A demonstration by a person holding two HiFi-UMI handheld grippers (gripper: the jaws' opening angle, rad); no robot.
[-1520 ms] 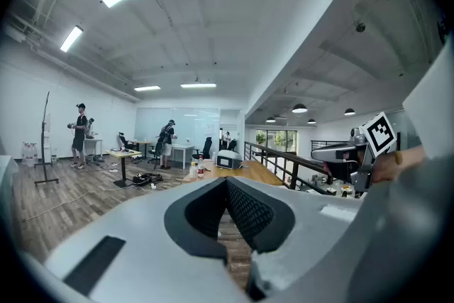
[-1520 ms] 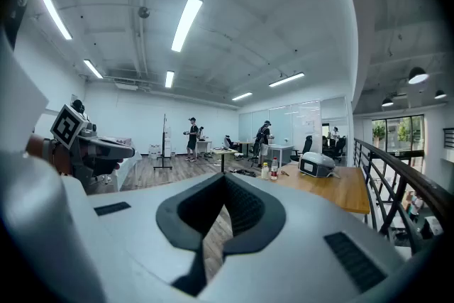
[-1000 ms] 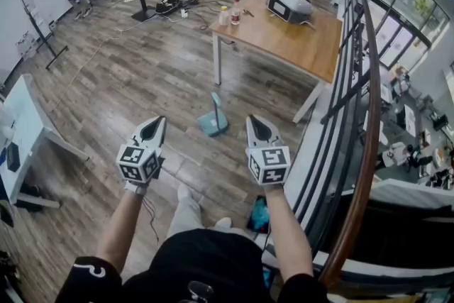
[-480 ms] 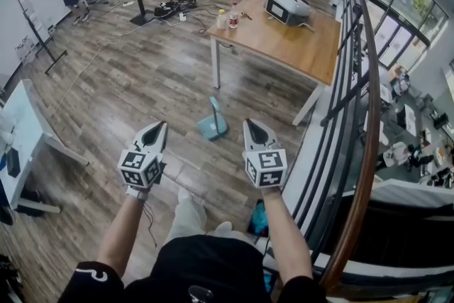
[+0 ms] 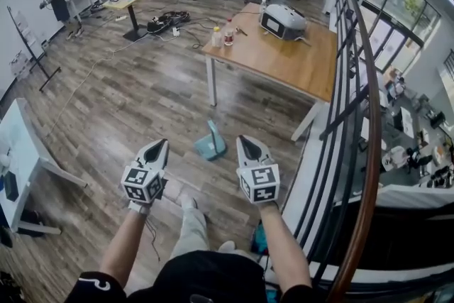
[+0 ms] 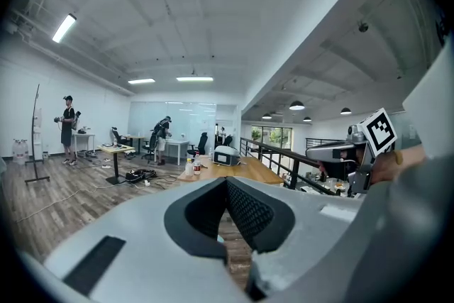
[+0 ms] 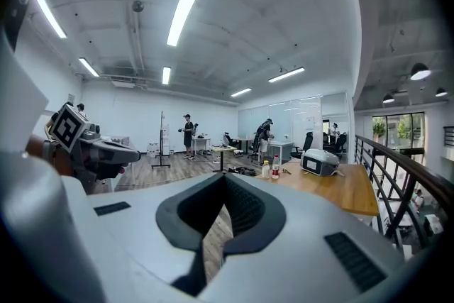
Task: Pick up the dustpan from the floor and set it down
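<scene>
Matt wood-plank floor [image 5: 128, 96], smooth wooden tabletop [image 5: 284, 57], teal dustpan [image 5: 211, 146] probably plastic, dark metal railing [image 5: 372, 124]

- The dustpan [image 5: 211, 145] is pale teal all over, handle included.
- The left gripper [image 5: 160, 144] and the right gripper [image 5: 245, 141] have light grey shells with black, mesh-textured pads [image 6: 248, 213].
- The marker cubes [image 5: 142, 183] carry black-and-white square patterns.
- The floor [image 5: 120, 103] shows grey-brown wood planks.
- The table [image 5: 298, 57] has a honey-coloured wooden top on white legs.
- The railing [image 5: 369, 103] has black bars under a reddish-brown handrail.
- The device [image 5: 282, 19] on the table is white with a dark front.
- The person's top [image 5: 206, 277] is black.
</scene>
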